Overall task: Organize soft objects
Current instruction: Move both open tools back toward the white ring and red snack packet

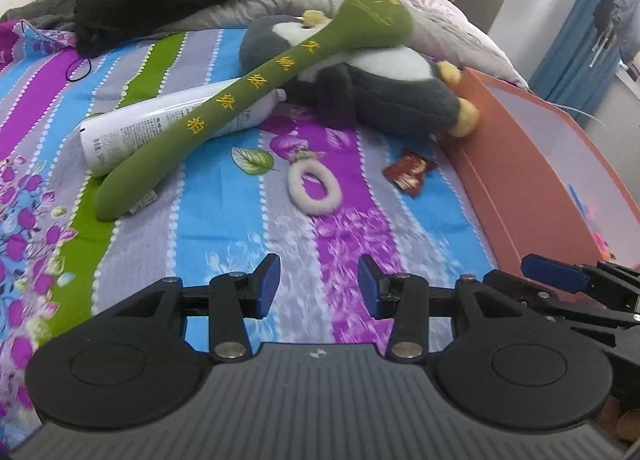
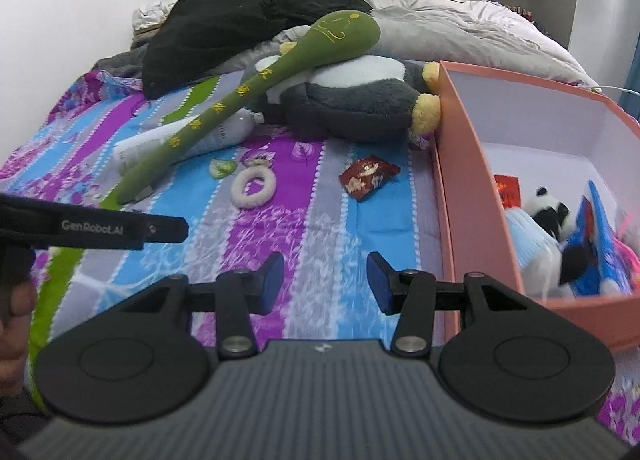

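Both claws half-wide and empty, left claw (image 1: 319, 286), right claw (image 2: 325, 283), over bare striped bedsheet (image 2: 320, 220), pink box (image 2: 464, 196) walling the right edge, fluffy hair tie (image 1: 315, 189) and red candy wrapper (image 1: 409, 173) lay ahead.

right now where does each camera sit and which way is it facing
Left wrist: on the left gripper, looking down across the striped bedsheet at the long green plush stick; the right gripper's finger shows at right.
Right wrist: on the right gripper, facing the pink cardboard box; a hand shows at left.
Shared: stick, white fluffy ring.
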`<state>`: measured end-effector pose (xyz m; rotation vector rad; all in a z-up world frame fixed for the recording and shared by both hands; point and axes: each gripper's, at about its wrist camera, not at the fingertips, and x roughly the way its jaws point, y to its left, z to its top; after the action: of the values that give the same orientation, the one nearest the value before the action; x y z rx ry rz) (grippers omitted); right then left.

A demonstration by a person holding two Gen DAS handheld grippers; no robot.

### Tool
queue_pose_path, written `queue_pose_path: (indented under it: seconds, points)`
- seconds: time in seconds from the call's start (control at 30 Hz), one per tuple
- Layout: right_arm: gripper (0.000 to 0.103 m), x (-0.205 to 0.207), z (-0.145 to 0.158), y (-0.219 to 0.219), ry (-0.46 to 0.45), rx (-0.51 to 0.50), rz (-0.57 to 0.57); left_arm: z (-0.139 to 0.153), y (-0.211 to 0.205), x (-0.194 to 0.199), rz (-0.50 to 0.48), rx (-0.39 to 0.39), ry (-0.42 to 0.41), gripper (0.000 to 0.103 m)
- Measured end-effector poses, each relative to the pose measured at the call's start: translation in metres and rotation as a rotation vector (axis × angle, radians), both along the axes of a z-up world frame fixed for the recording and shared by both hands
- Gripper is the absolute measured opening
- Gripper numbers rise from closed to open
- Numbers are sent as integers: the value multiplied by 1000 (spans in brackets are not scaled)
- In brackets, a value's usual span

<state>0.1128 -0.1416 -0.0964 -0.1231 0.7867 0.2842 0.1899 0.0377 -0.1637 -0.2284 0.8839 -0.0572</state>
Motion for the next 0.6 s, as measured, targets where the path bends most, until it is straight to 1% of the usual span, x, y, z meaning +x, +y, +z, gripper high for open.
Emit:
queue_pose_path:
  seconds: [0.1,0.13,0.23,0.3,0.4,0.47,0.53,0.57,0.6]
  points:
    - [49,22,-9,9,-12,-12,-15,-12,6,21,23,-7,-2,50]
    - [49,31,-12,13,-16,-15,-26,-16,8,28,30,-12,0,53]
    - [49,55,-20,23,-41,-33,-52,-30,11,47,49,-10,11,54]
    - [49,73,-27,25,-34,-29,-72,-36,10,57,48,-10,26,54]
    - [49,94,-37,26,-20,-34,-90,-46,6,68,37,-18,38,58]
    - [49,105,-45,25,-7,-34,-107,-52,2,73,32,-4,34,58]
    - [53,115,-53,25,1,-37,-117,-56,-1,78,29,9,29,58]
    - [56,119,-57,25,1,-44,-118,-58,-2,82,29,12,25,58]
    - [57,123,-61,26,4,-51,-124,-60,-3,85,28,13,18,58]
